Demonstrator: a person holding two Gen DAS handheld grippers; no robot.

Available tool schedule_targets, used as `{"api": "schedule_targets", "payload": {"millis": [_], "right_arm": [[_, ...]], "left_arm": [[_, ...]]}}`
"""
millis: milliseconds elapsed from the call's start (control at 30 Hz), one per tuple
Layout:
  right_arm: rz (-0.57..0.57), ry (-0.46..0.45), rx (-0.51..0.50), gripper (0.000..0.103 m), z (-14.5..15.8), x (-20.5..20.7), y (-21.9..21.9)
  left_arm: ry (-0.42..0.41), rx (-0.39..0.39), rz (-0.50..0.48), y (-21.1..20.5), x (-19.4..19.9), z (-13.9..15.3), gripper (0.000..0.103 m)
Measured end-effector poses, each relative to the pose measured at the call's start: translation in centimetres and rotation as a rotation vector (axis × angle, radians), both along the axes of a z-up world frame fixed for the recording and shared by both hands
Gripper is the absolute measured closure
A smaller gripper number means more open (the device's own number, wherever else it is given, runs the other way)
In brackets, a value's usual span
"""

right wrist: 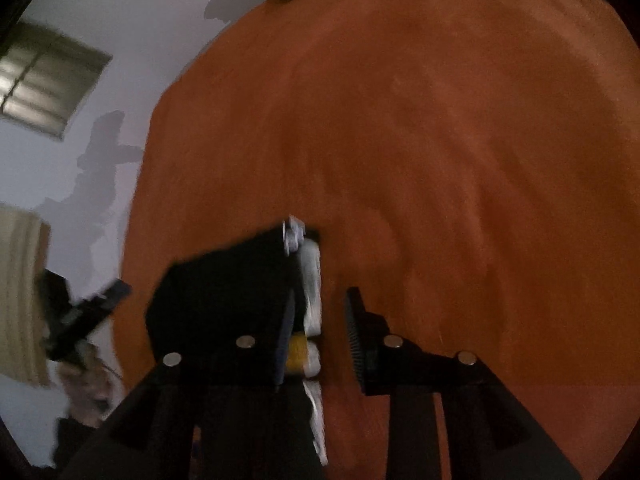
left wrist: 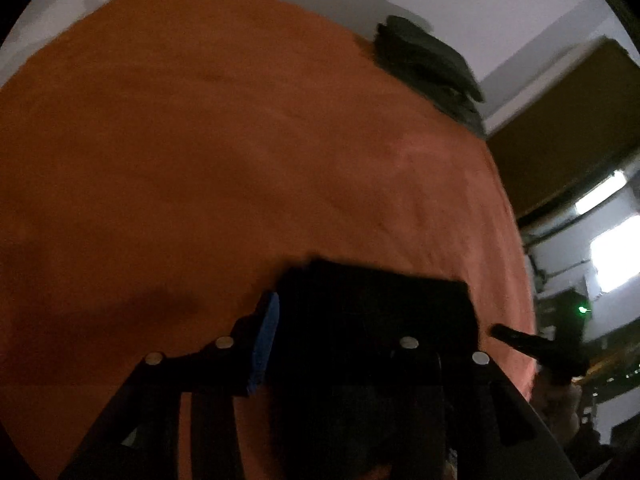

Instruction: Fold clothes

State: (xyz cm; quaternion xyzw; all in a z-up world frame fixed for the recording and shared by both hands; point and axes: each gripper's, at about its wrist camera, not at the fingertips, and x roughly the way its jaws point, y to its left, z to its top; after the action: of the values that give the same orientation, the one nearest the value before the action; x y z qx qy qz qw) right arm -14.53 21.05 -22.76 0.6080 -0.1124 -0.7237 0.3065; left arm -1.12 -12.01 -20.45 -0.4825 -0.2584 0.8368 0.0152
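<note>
A: Left gripper [left wrist: 360, 320] state?
B: Cannot tell. The blue pad [left wrist: 266, 340] sits against the left edge of the black garment [left wrist: 380, 280]. The other finger is hidden under the fabric, and the frame is dark and blurred.
A: Right gripper [right wrist: 322, 300]?
B: Released. The ribbed pad [right wrist: 354, 336] stands clear of the garment [right wrist: 224, 280], with orange showing in the gap. The garment covers the other finger.
A: Where is the garment?
B: It lies folded on the orange cloth [left wrist: 200, 160], at the near edge, right at both grippers' tips. In the right wrist view a white label [right wrist: 312, 280] runs along its right edge, with a yellow patch [right wrist: 298, 354] below that.
A: Can each gripper see the other?
B: Yes. The left wrist view shows the right gripper's finger [left wrist: 536, 346] just right of the garment. The right wrist view shows the left gripper [right wrist: 88, 312] at left, with a hand [right wrist: 86, 384] below it.
A: Anything farther out?
B: A dark stack [left wrist: 428, 64] at the far edge of the cloth, well apart from the garment. A white wall [left wrist: 480, 0] stands behind it. What the cloth covers is not visible.
</note>
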Motion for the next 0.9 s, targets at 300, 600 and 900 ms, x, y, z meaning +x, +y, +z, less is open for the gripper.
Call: {"api": "schedule_targets", "payload": {"millis": [300, 600, 900], "right_arm": [[0.173, 0.037, 0.167, 0.078, 0.4, 7.2, -1.6], [0.162, 0.041, 0.185, 0.078, 0.2, 8.3, -1.4], [0.15, 0.015, 0.148, 0.078, -1.0, 8.1, -1.8]], "left_arm": [[-0.156, -0.249, -0.234, 10.6, 6.0, -4.7, 0.062], [-0.148, -0.178, -0.119, 9.2, 6.8, -5.0, 0.098], [-0.119, -0.082, 0.008, 4.7, 12.1, -4.4, 0.098]]}}
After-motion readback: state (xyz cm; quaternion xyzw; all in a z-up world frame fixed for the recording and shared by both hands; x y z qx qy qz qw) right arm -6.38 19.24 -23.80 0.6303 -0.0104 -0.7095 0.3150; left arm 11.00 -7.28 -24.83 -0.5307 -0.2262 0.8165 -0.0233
